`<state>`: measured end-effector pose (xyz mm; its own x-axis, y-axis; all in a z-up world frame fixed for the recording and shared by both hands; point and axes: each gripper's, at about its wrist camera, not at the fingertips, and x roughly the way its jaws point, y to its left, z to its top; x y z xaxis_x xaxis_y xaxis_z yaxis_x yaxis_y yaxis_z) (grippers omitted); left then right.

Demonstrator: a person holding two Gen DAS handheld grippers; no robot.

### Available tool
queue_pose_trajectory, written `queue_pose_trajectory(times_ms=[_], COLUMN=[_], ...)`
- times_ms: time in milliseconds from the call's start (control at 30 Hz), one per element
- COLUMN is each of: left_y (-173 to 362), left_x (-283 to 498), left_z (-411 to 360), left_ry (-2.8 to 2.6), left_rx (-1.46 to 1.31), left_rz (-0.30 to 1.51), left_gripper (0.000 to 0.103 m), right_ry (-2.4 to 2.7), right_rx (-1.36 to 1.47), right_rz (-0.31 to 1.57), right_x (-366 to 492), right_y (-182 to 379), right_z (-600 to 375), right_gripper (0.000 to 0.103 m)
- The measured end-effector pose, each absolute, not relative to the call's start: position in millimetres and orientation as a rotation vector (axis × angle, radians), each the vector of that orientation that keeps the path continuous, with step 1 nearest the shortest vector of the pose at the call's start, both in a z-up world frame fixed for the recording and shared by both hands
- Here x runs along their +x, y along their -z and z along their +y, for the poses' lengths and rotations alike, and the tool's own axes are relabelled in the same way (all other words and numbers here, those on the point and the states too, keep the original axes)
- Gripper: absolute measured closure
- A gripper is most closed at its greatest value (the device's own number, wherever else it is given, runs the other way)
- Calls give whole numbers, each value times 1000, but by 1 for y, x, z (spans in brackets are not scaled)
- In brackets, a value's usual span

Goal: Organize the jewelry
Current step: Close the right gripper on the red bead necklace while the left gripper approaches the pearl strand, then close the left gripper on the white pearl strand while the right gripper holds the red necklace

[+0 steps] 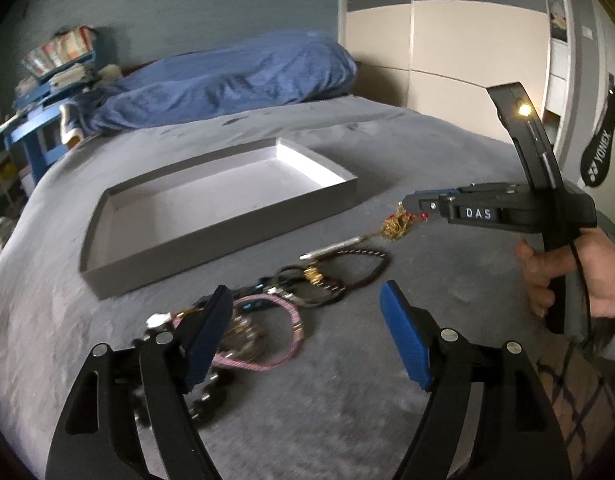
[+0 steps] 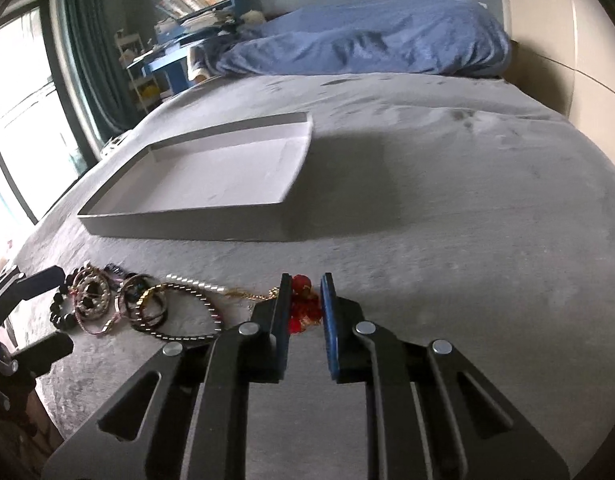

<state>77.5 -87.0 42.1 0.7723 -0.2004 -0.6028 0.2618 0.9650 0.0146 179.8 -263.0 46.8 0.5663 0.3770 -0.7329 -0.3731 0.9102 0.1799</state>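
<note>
A shallow grey tray (image 1: 211, 240) (image 2: 187, 226) lies empty on the grey bedspread. In front of it is a heap of bracelets (image 1: 267, 332) (image 2: 107, 304), with a dark beaded bracelet (image 1: 363, 268) (image 2: 179, 312) and a pearl strand (image 2: 195, 282) beside it. My left gripper (image 1: 307, 320) is open, just above the heap's near end, its left finger over the pink bracelet. My right gripper (image 2: 306, 308) (image 1: 411, 206) is shut on a red and gold ornament (image 2: 303, 306) (image 1: 395, 226), whose gold chain trails towards the pearl strand.
A crumpled blue duvet (image 1: 227, 76) (image 2: 367, 36) lies at the head of the bed. A cluttered blue shelf (image 1: 47, 88) stands far left and a wardrobe (image 1: 447, 40) behind. A hand (image 1: 567, 276) holds the right gripper. There is a window (image 2: 19, 100) to the left.
</note>
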Motion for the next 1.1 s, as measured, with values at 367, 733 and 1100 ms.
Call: queue_pose_trajectory(times_ms=[367,733,1100], left_y=[-36,-32,-22], left_x=[114,158,181], left_z=[-124,-120,-123], left_ry=[290,309,361], left_rx=[228,207,185], left_rz=[679,789,876], left_gripper=[26,40,53], right_ry=[-417,-423,-423], right_rx=[39,56,57], right_rz=[867,890,896], right_x=[181,184,185], right_y=[-35,-32,-31], right_z=[-271,-273,-273], right_gripper=[89,89,89])
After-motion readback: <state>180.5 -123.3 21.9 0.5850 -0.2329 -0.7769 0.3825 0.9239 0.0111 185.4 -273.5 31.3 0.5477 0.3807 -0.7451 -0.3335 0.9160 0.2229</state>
